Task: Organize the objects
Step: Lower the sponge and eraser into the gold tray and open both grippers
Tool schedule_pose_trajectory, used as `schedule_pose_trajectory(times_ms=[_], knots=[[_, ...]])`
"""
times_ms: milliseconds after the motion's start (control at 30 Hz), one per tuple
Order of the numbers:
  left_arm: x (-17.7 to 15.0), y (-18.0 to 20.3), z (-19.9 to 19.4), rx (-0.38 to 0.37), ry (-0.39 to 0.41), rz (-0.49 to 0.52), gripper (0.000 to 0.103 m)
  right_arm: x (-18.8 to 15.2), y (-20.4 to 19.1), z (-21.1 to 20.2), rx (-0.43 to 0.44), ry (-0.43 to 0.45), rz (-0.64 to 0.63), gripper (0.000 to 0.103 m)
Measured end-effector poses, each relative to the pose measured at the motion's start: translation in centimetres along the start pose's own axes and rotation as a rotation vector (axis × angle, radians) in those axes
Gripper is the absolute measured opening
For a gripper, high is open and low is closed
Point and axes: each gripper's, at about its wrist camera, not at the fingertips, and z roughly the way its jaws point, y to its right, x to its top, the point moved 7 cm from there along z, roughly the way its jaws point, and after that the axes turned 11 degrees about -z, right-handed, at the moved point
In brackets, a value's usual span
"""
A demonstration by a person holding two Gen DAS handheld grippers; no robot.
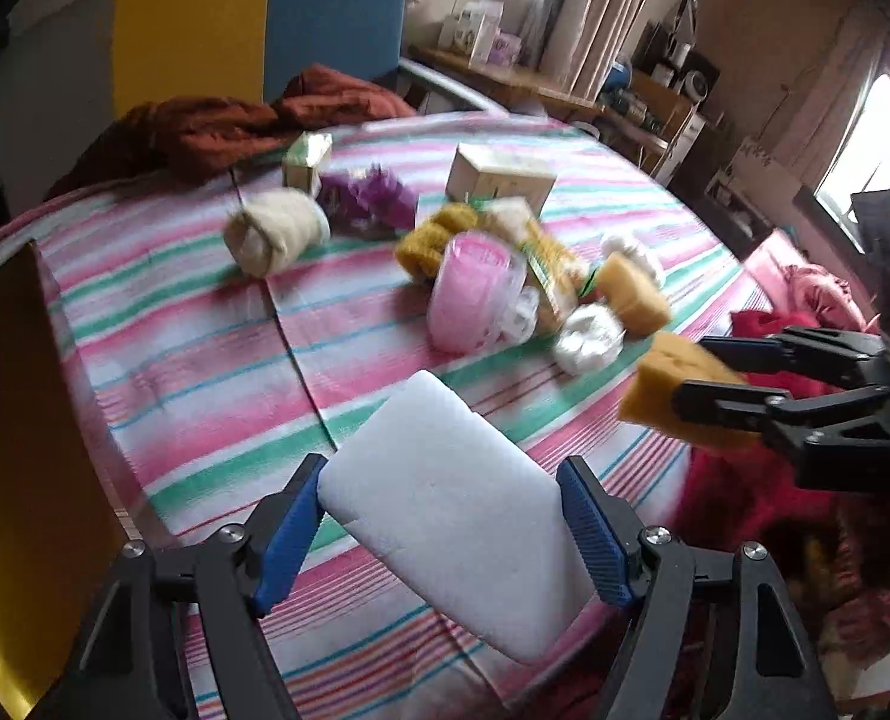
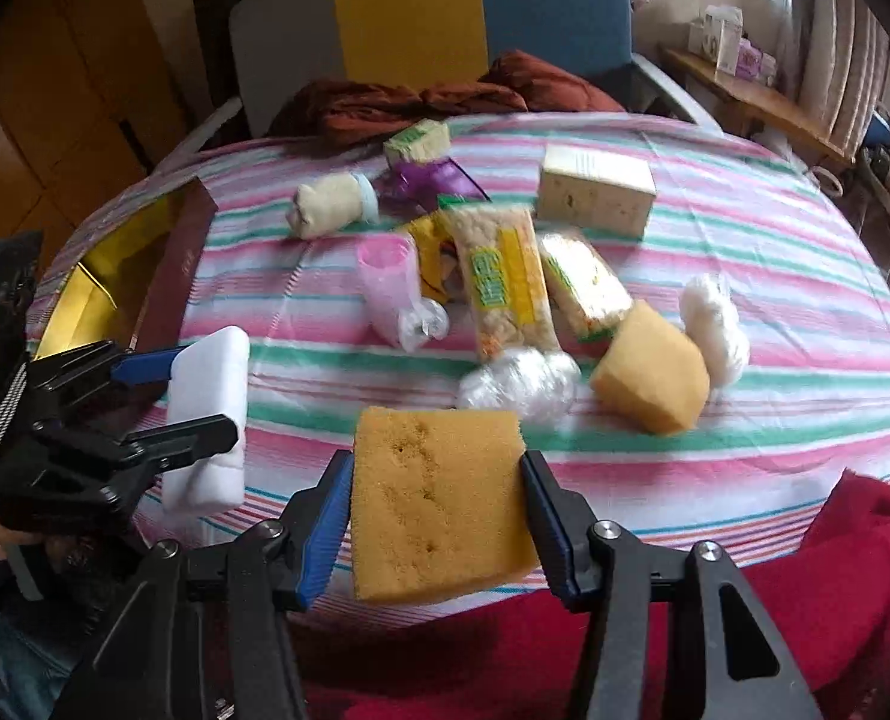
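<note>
The striped bench [image 1: 205, 324] spreads ahead of both tools, with the clutter beyond their tips. The left hand-held gripper [image 1: 445, 516] clamps a white foam block [image 1: 451, 504]; the right hand-held gripper [image 2: 439, 510] pinches a yellow sponge [image 2: 439, 498]. Both are soft, so I reckon either could squirm loose and drop.

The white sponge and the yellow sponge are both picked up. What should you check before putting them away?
1. Left gripper pinching the white sponge: ok, pads on both sides.
2. Right gripper pinching the yellow sponge: ok.
3. Both sponges lifted off the striped cloth: ok.
4. Grippers apart from each other: ok.
5. Gold box open beside the left gripper: ok.
6. Room inside the box: cannot tell, only part shows.
</note>
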Motion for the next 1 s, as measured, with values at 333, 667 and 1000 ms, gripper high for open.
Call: schedule_pose_trajectory(times_ms=[333,667,1000], knots=[[2.2,-4.8,-9.9,0.043,0.197,-0.091,0.079,6.7,-5.8,-1.5,-0.001,0.095,-0.08,0.055],[1.6,-18.3,-16.4,0.293,0.321,-0.268,0.081,13.8,-16.2,1.8,0.139,0.105,-0.241,0.055],[-3.3,-25.7,-17.8,0.518,0.302,-0.387,0.096,21.9,-26.5,6.6,0.232,0.176,-0.25,0.062]])
